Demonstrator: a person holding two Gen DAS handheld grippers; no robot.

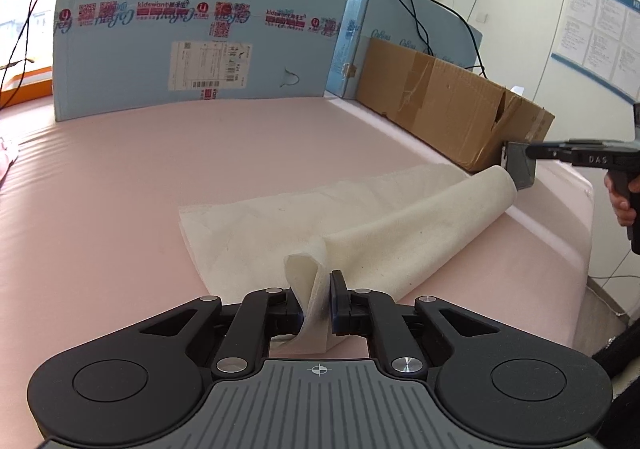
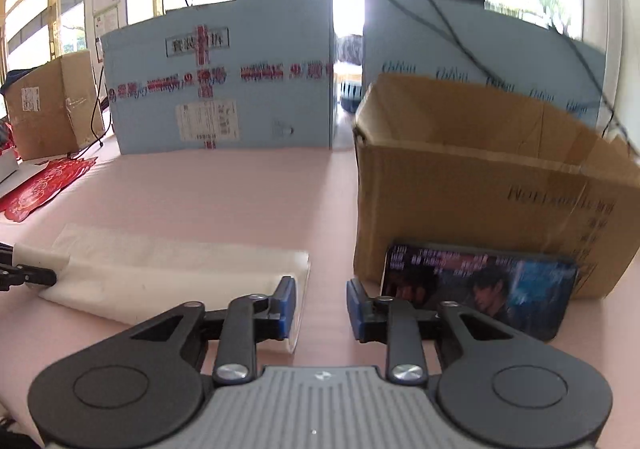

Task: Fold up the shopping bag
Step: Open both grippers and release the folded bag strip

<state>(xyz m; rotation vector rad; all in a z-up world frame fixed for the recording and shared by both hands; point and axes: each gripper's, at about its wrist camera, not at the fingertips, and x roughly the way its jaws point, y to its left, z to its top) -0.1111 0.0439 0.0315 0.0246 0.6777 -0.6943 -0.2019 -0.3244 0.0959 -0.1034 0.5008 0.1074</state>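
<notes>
Shopping bag (image 1: 360, 217), cream cloth, lies on the pink table (image 1: 140, 177), half folded with one long edge curled over. Left gripper (image 1: 316, 305) is clamped on a near corner, evidently to carry the fold across. Right gripper (image 2: 320, 305) stands apart, nothing between its jaws, beside the bag's other end.

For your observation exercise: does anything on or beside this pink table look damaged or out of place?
Yes. The brown cardboard box at the table's edge is torn at its near corner. A phone leans against it, screen playing.
</notes>
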